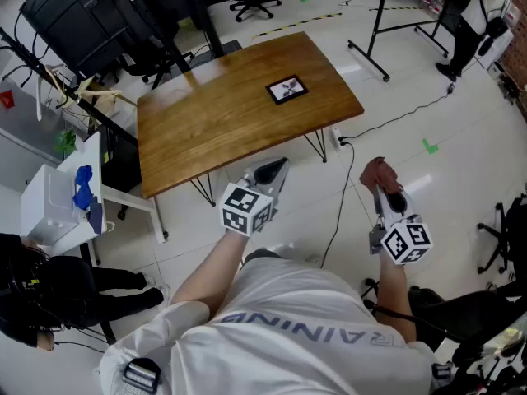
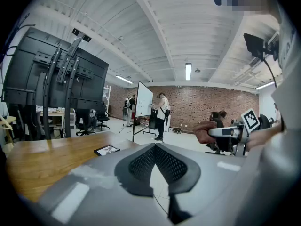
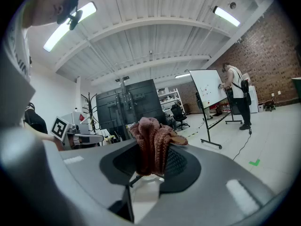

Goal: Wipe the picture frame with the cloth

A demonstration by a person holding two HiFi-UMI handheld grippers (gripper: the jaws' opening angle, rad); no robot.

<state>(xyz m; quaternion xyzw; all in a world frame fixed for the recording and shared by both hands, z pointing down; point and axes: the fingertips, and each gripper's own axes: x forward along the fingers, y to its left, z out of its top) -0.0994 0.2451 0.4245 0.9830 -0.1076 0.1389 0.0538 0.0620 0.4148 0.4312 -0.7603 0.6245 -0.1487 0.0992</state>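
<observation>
Head view: the picture frame lies flat on the wooden table, toward its far right. The left gripper and right gripper are both out over the floor, short of the table.

Left gripper view: jaws together, nothing in them.

Right gripper view: jaws clamped on a bunched reddish-brown knit cloth.

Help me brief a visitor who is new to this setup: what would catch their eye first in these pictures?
The reddish-brown cloth bunched in the right gripper stands out first, held over the pale floor, off to the side of the table. Next comes the wooden table, with the small dark picture frame lying flat toward its far right side. The left gripper hangs by the table's near edge, shut on nothing.
</observation>
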